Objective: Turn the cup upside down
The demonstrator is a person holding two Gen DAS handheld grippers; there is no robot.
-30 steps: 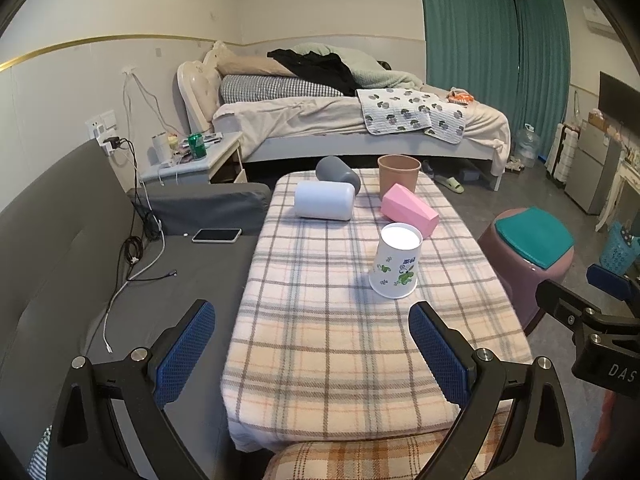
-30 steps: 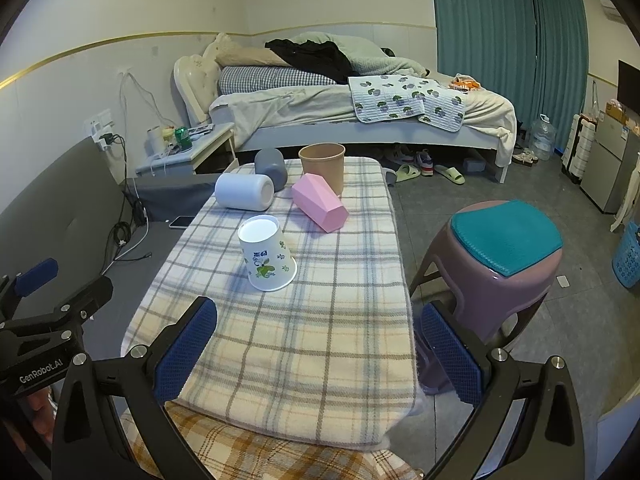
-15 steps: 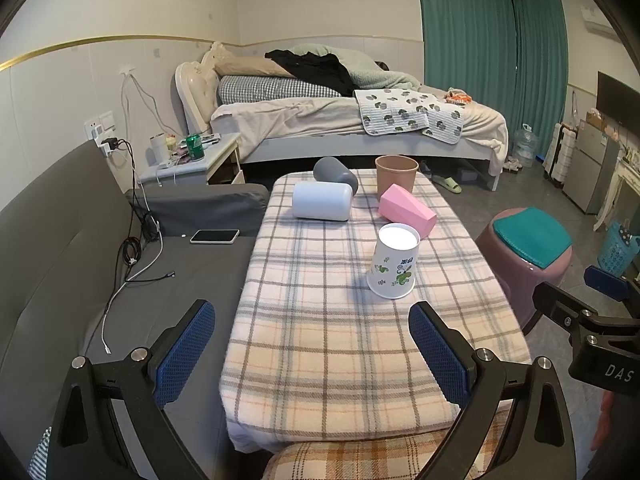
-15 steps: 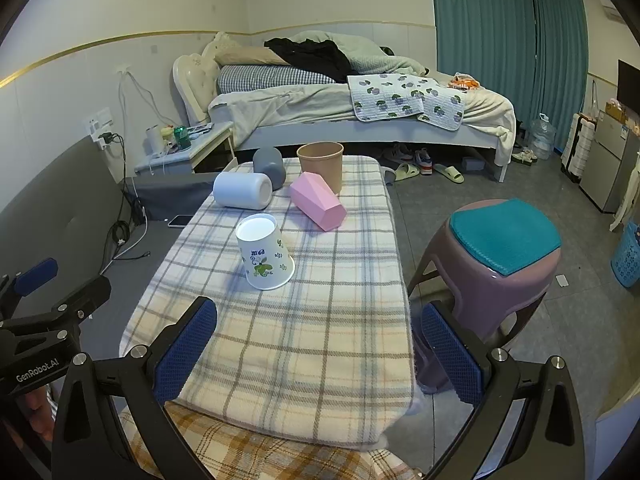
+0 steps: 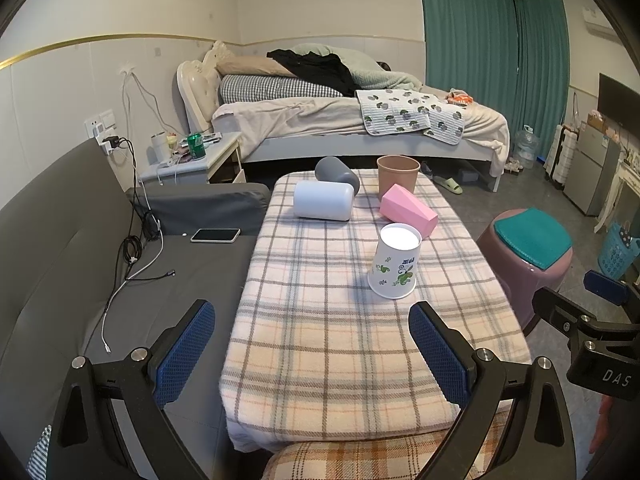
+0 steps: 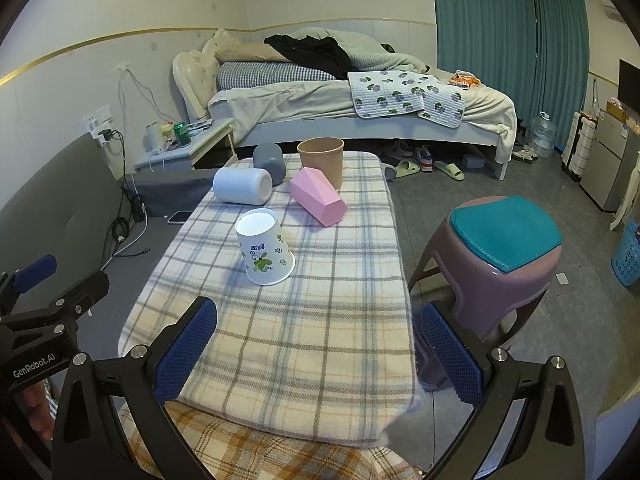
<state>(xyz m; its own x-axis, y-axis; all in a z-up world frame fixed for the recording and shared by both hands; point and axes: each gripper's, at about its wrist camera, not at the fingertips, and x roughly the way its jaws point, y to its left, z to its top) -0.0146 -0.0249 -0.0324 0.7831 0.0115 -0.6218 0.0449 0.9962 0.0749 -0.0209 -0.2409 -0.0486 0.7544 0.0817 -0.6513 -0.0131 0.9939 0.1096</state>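
Note:
A white paper cup with green and blue flower print (image 5: 395,261) stands upside down, wide rim down, on the checked tablecloth (image 5: 320,320); it also shows in the right wrist view (image 6: 264,251). My left gripper (image 5: 312,352) is open and empty, held above the near end of the table, well short of the cup. My right gripper (image 6: 318,354) is open and empty, also back from the cup, over the table's near right edge. The right gripper's body shows at the right edge of the left wrist view (image 5: 592,336).
A white cup (image 5: 323,201), a grey cup (image 5: 337,171) and a pink faceted cup (image 5: 408,210) lie on their sides at the far end; a tan cup (image 5: 397,174) stands upright. A purple stool (image 6: 496,256) is right of the table, a grey sofa (image 5: 64,264) with a phone (image 5: 215,235) left.
Both grippers have drawn back slightly from the table, so the cup looks a little farther. The cup has not moved and both grippers stay open.

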